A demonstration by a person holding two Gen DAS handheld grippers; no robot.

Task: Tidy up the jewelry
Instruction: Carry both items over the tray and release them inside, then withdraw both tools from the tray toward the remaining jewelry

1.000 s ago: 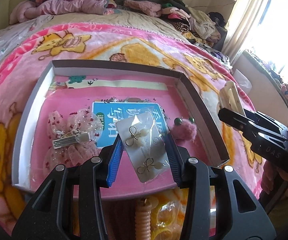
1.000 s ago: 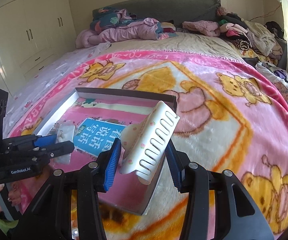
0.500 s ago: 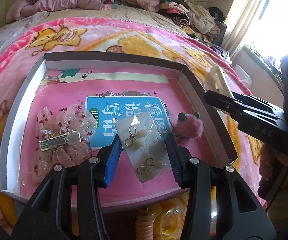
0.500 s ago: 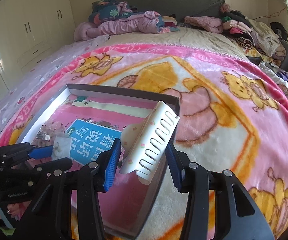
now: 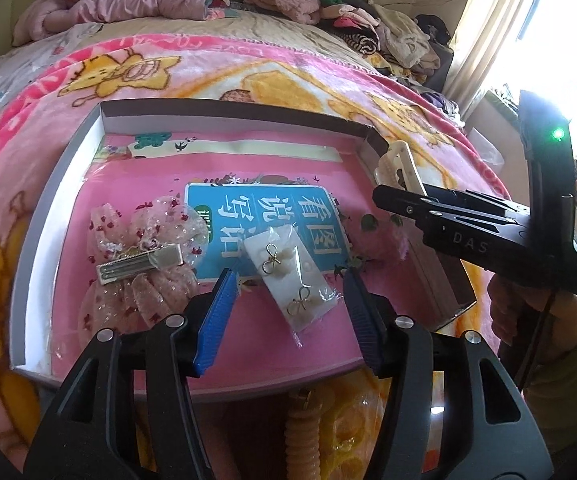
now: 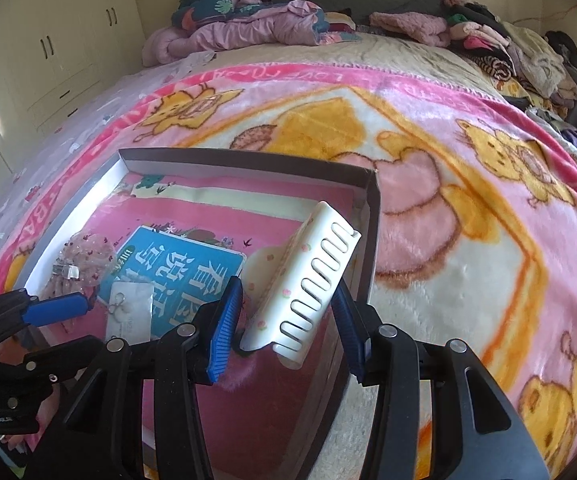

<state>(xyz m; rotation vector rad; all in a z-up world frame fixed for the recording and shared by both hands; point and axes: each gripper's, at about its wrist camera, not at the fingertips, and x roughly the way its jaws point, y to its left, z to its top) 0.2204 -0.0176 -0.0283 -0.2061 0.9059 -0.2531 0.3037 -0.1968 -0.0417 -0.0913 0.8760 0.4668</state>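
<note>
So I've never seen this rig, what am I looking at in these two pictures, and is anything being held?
No robot: a person holds a two-finger gripper in each hand, each carrying a fisheye camera that looks along its fingers. In the left wrist view, the left gripper is opening around an earring card lying in a shallow box on a bed, beside a lace bow clip. In the right wrist view, the right gripper grips a white claw hair clip above the box's right side.
</note>
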